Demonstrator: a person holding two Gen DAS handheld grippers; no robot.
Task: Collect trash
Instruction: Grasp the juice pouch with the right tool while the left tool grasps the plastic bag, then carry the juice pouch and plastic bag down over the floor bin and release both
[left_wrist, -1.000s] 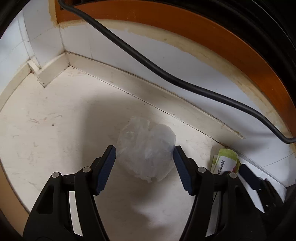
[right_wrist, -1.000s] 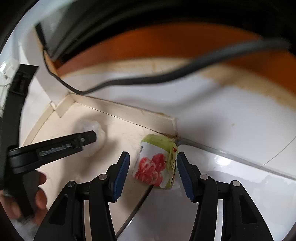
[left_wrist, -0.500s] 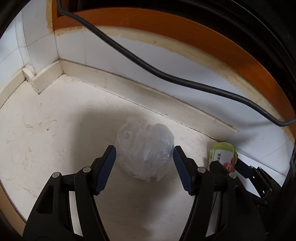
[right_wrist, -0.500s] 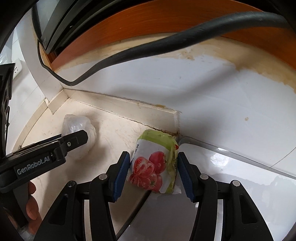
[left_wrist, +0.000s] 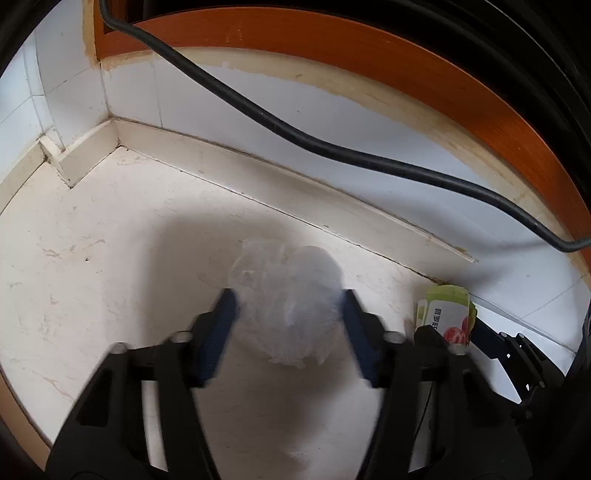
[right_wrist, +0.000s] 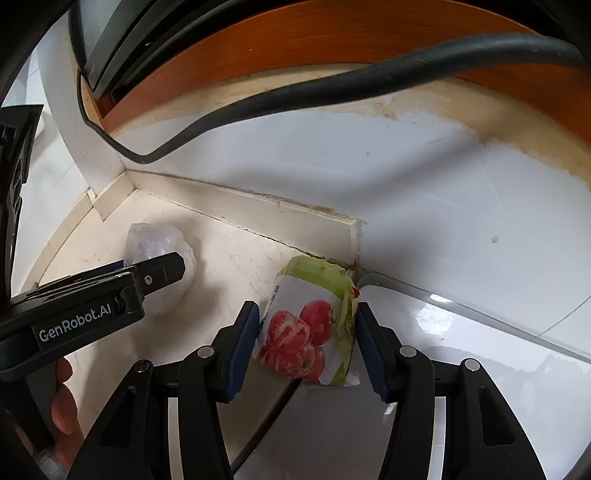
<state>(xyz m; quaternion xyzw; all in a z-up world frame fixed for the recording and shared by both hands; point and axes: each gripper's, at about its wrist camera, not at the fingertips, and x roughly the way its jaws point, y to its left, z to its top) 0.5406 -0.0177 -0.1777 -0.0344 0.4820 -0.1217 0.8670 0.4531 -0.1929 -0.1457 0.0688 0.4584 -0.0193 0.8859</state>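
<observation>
A crumpled clear plastic bag (left_wrist: 284, 291) lies on the cream counter (left_wrist: 110, 277). My left gripper (left_wrist: 288, 317) straddles it; its jaws are closing and the blue pads press into the bag's two sides. The same bag (right_wrist: 155, 240) shows in the right wrist view behind a left fingertip (right_wrist: 162, 273). A green and white packet with tomatoes printed on it (right_wrist: 310, 325) stands at the corner of the counter's back ledge. My right gripper (right_wrist: 304, 336) has the packet between its pads; the jaws are closing slightly and sit right at its sides without squeezing it. The packet (left_wrist: 443, 314) also shows at the right of the left wrist view.
A thick black cable (left_wrist: 332, 147) hangs across the white tiled wall under an orange wooden trim (left_wrist: 406, 74). A low cream ledge (left_wrist: 258, 173) runs along the wall. A glossy white glass surface (right_wrist: 461, 350) starts right of the packet. A person's fingers (right_wrist: 62, 406) hold the left gripper.
The left jaws have narrowed onto the plastic bag and are blurred by motion. The right gripper has come down closer around the tomato packet, its pads slightly nearer together.
</observation>
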